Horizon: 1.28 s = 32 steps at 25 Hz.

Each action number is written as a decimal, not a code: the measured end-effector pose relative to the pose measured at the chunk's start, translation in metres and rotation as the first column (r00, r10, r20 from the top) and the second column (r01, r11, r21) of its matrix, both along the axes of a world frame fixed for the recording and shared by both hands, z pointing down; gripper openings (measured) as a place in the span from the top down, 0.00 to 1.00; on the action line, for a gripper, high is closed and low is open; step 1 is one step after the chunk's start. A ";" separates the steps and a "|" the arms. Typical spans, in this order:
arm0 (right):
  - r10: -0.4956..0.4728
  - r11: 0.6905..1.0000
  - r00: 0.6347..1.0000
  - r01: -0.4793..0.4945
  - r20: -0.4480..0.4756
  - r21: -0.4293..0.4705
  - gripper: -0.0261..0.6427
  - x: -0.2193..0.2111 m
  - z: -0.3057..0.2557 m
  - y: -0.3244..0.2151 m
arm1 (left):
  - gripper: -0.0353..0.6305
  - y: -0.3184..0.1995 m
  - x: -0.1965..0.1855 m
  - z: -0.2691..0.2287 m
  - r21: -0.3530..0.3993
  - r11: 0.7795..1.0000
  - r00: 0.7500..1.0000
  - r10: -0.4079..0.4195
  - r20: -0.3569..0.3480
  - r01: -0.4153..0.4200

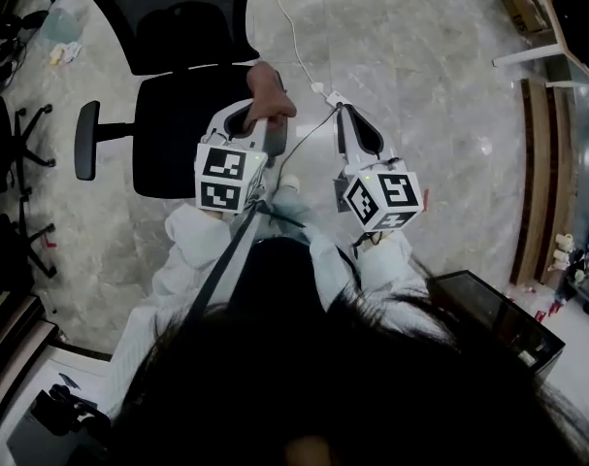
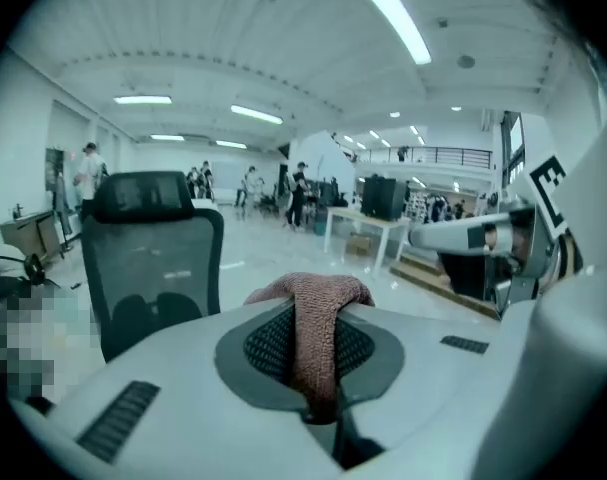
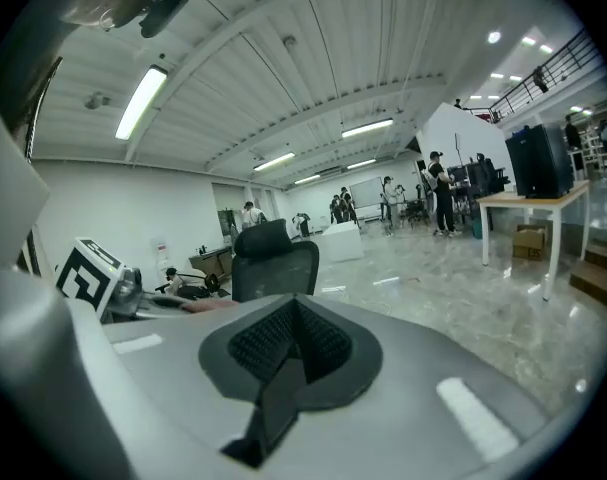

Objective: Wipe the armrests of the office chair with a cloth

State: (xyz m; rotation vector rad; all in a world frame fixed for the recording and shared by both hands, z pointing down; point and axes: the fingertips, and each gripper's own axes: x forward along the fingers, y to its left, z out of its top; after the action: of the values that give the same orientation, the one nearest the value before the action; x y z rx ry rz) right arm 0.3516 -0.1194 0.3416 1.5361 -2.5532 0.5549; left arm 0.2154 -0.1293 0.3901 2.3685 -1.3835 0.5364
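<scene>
Left tool (image 1: 257,115) pinches a pinkish-brown terry cloth (image 2: 313,308), which bunches over its tips. A black mesh office chair (image 1: 182,85) sits ahead and left of this tool, one black armrest (image 1: 86,140) beyond the seat. Cloth-to-chair contact cannot be made out. Right tool (image 3: 291,318) is pressed together with nothing between, beside the left tool, over the grey marbled floor (image 1: 420,66).
</scene>
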 end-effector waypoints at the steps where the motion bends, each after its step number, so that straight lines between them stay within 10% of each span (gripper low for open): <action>1: -0.011 0.999 1.000 0.011 -0.007 0.030 0.96 -0.001 -0.011 -0.002 | 0.91 -0.004 -0.007 -0.023 0.063 0.997 0.999 -0.040 -0.024 0.042; 5: -0.072 0.988 0.997 0.075 -0.029 0.137 0.96 -0.015 -0.053 -0.004 | 0.91 -0.004 -0.035 -0.093 0.204 0.965 0.984 -0.149 -0.094 0.166; 15: -0.278 0.945 0.960 0.271 0.017 0.182 0.96 -0.077 -0.071 0.005 | 0.91 0.036 -0.104 -0.135 0.242 0.901 0.930 -0.327 -0.167 0.361; 26: -0.487 0.862 0.873 0.478 0.017 0.172 0.96 -0.279 -0.060 0.063 | 0.91 0.128 -0.351 -0.140 0.278 0.733 0.781 -0.608 -0.142 0.621; 32: -0.380 0.914 0.925 0.375 0.004 0.157 0.96 -0.424 -0.038 0.080 | 0.91 0.129 -0.498 -0.127 0.280 0.803 0.850 -0.507 -0.143 0.526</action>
State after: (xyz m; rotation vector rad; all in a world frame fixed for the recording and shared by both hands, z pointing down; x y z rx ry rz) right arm -0.0721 -0.0397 0.3031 1.0255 -2.8731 0.3442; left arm -0.2823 -0.0005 0.2630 2.0462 -2.1118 0.0917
